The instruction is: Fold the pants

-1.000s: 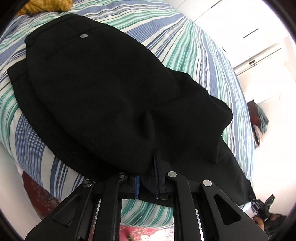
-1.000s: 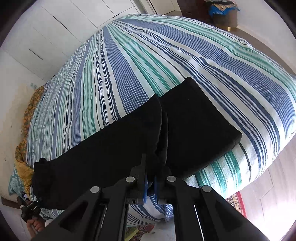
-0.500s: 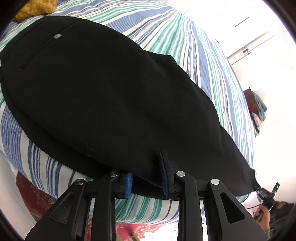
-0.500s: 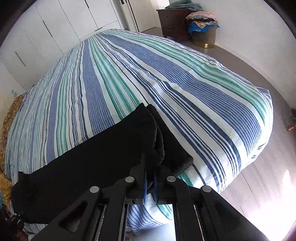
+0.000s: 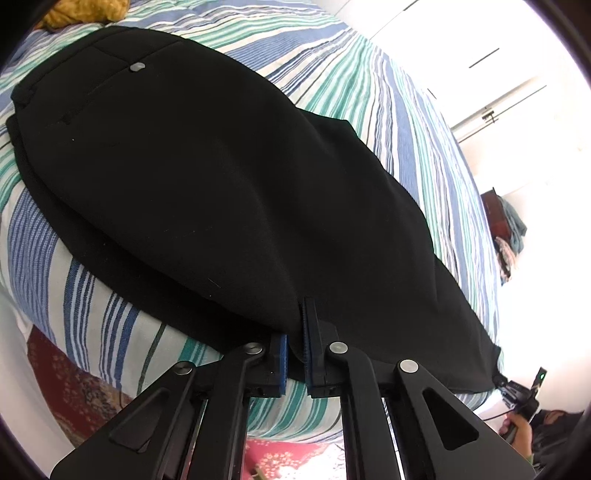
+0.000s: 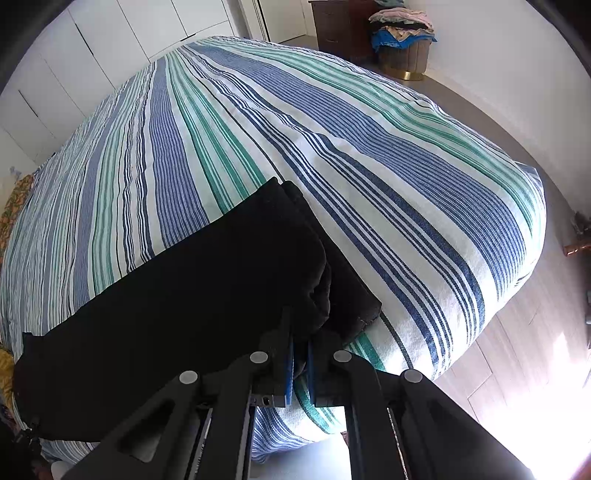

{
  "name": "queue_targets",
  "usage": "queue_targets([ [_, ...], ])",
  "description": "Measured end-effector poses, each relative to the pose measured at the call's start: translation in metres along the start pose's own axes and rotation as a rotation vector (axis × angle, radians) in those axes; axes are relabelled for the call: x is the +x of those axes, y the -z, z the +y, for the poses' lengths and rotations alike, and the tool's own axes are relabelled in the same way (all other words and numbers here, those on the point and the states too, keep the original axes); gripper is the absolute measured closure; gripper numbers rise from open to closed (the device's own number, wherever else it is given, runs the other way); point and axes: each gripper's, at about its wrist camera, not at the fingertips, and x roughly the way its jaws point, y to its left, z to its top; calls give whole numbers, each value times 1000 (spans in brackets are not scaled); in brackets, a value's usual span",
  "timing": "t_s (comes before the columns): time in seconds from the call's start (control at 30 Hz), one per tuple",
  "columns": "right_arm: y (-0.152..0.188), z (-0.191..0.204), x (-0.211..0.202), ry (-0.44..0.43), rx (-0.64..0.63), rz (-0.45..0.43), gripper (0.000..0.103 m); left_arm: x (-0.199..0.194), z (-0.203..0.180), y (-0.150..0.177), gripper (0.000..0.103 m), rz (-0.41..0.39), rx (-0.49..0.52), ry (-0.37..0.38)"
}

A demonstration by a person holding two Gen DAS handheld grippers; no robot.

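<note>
Black pants (image 5: pixel 221 177) lie lengthwise along the near edge of a striped bed (image 5: pixel 354 81). The waist end with a silver button (image 5: pixel 138 67) is at the far left in the left wrist view. My left gripper (image 5: pixel 294 332) is shut on the pants' near edge around mid-length. In the right wrist view the pants (image 6: pixel 177 306) stretch left, and my right gripper (image 6: pixel 300 343) is shut on the bunched leg-hem end, which is lifted slightly off the bed (image 6: pixel 332 129).
A yellow cloth (image 5: pixel 81 13) lies on the bed beyond the waist. A red patterned rug (image 5: pixel 74 391) is below the bed edge. A stool piled with clothes (image 6: pixel 404 40) and a dark dresser (image 6: pixel 340 18) stand by the far wall. White wardrobe doors (image 6: pixel 92 48) are behind.
My left gripper opened half a second ago, then closed again on the pants' near edge. My right gripper kept its hold and pulled the hem end right, straightening the legs.
</note>
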Motion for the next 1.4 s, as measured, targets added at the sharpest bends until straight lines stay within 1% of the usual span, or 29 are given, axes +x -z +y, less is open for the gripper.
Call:
queue_targets([
  [0.13, 0, 2, 0, 12, -10, -1, 97, -5, -3, 9, 100, 2, 32, -35],
  [0.3, 0, 5, 0, 17, -11, 1, 97, -2, -5, 4, 99, 19, 46, -58],
  [0.4, 0, 5, 0, 17, -12, 2, 97, 9, -15, 3, 94, 41, 57, -108],
  [0.47, 0, 4, -1, 22, -13, 0, 96, 8, -21, 0, 92, 44, 74, -124],
  [0.5, 0, 5, -3, 17, -18, -5, 88, 5, -25, -1, 86, 52, 91, -133],
  [0.53, 0, 4, -6, 21, -22, -12, 81, 3, -29, 0, 75, 60, 103, -141],
  [0.57, 2, 4, -10, 9, -21, -22, 60, -3, -31, 0, 65, 63, 114, -155],
  [0.6, 5, 2, -15, -16, -15, -36, 34, -10, -32, 1, 47, 60, 124, -175],
  [0.63, 10, 1, -23, -39, -6, -57, 23, -19, -33, 3, 37, 48, 137, -205],
  [0.67, 15, -1, -32, -27, 7, -87, 11, -28, -33, 5, 36, 35, 153, -226],
  [0.73, 27, -6, -52, 11, 28, -149, 11, -48, -38, 7, 36, 2, 197, -255],
  [0.77, 34, -8, -61, 56, 36, -177, 11, -57, -39, 7, 36, -26, 223, -257],
  [0.83, 45, -7, -80, 170, 37, -246, 11, -73, -48, -3, 33, -92, 294, -262],
  [0.87, 49, -4, -90, 196, 33, -279, 11, -77, -55, -12, 29, -124, 323, -261],
  [0.9, 51, 2, -99, 201, 27, -311, 11, -80, -61, -24, 26, -166, 349, -258],
  [0.93, 52, 11, -107, 191, 16, -340, 11, -83, -58, -37, 18, -204, 362, -260],
  [0.97, 52, 23, -115, 172, -3, -368, 11, -78, -66, -51, 12, -237, 374, -266],
  [1.0, 50, 37, -121, 147, -29, -392, 11, -70, -68, -64, 12, -261, 387, -274],
  [1.03, 48, 55, -126, 118, -57, -412, 11, -60, -66, -78, 12, -289, 390, -297],
  [1.1, 45, 93, -128, 27, -120, -413, 9, -40, -50, -101, 12, -296, 376, -346],
  [1.13, 45, 114, -124, -25, -155, -401, 9, -25, -38, -112, 15, -276, 360, -382],
  [1.17, 45, 135, -119, -73, -191, -388, 9, -11, -29, -118, 23, -246, 341, -423],
  [1.2, 47, 155, -111, -117, -226, -371, 9, 4, -13, -122, 28, -198, 316, -478],
  [1.23, 51, 174, -102, -159, -259, -354, 9, 17, 3, -121, 37, -146, 283, -529],
  [1.27, 58, 191, -89, -199, -292, -335, 9, 24, 19, -119, 45, -120, 264, -548],
  [1.3, 65, 205, -75, -231, -325, -309, 9, 25, 28, -115, 45, -126, 269, -545],
  [1.33, 73, 216, -57, -248, -354, -271, 9, 24, 29, -109, 43, -149, 304, -553],
  [1.37, 82, 224, -35, -245, -376, -218, 9, 25, 25, -106, 43, -154, 352, -584],
  [1.4, 90, 226, -11, -216, -387, -152, 9, 26, 22, -102, 43, -154, 384, -609],
])
